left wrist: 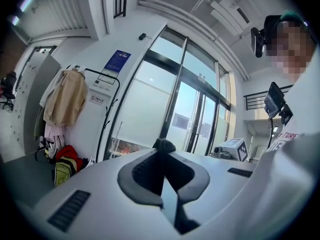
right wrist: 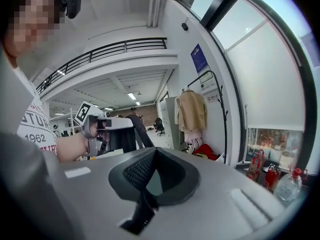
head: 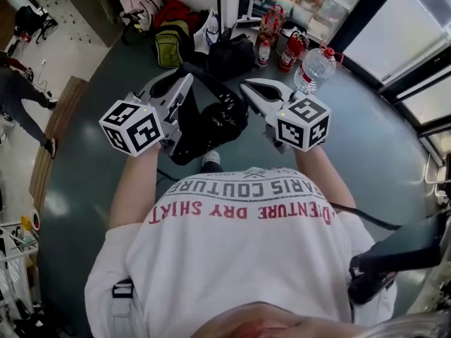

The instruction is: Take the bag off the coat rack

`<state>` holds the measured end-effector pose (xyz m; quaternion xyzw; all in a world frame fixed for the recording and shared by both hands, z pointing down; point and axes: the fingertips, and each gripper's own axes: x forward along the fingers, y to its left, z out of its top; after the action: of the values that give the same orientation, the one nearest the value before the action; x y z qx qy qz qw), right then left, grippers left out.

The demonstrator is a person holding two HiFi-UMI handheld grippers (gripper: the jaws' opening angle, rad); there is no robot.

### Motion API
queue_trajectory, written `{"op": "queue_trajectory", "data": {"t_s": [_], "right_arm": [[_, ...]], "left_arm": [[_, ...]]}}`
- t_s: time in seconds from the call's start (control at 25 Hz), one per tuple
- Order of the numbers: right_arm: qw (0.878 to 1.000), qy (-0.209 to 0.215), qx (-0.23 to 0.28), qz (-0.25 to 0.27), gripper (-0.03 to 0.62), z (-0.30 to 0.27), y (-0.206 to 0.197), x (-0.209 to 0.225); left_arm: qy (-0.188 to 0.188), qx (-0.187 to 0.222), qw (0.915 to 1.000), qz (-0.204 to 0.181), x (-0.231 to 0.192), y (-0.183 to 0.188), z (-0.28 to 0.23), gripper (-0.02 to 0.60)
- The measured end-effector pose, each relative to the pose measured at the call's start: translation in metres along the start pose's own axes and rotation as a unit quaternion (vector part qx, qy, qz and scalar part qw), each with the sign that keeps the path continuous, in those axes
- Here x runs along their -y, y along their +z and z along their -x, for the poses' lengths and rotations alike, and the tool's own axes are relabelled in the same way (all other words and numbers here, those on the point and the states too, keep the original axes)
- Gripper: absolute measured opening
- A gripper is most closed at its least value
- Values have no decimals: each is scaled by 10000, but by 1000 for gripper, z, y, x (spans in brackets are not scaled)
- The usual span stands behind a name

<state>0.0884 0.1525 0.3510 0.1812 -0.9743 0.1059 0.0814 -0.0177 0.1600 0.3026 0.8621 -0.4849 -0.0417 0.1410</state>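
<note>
The head view alone shows the soft black bag (head: pixel 211 124). It hangs in front of the person's chest, between the two grippers and above the dark grey floor (head: pixel 380 153), well apart from the coat rack. Its black strap (head: pixel 211 83) arcs up to the tip of the left gripper (head: pixel 186 76).

In the left gripper view, the left gripper (left wrist: pixel 162 147) has its jaws pressed together, with a dark lump of strap pinched at the tip. The bag's body is out of sight there. That view does show the black metal coat rack (left wrist: pixel 108 115) against the white wall, with a beige coat (left wrist: pixel 65 101) on it.

The right gripper view shows the strap (right wrist: pixel 141 132) looping down from the left gripper. Here the right gripper (right wrist: pixel 155 152) has its jaws closed with nothing between them. The rack (right wrist: pixel 221 115) stands far off beside the window.

Along the wall lie a red backpack (head: pixel 173 11), a yellow-green backpack (head: pixel 168 48), red fire extinguishers (head: pixel 289 51) and a clear water bottle (head: pixel 313 70). Open floor spreads to the person's left and right.
</note>
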Motion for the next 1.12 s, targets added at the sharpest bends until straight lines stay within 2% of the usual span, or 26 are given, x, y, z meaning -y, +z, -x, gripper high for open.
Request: {"op": "queue_trajectory", "data": {"t_s": [0.28, 0.44, 0.68, 1.12], "right_arm": [[9998, -122, 153, 78, 0, 47, -5, -30], [9995, -202, 237, 10, 0, 64, -5, -36], [9994, -234, 231, 85, 0, 73, -6, -41], [9993, -157, 254, 206, 0, 79, -7, -53]], "left_arm": [[-357, -173, 9990, 186, 61, -21, 13, 8], [-494, -333, 9982, 72, 84, -33, 16, 8], [-484, -465, 9977, 8, 94, -40, 17, 8], [-377, -194, 9990, -154, 100, -22, 29, 8]]}}
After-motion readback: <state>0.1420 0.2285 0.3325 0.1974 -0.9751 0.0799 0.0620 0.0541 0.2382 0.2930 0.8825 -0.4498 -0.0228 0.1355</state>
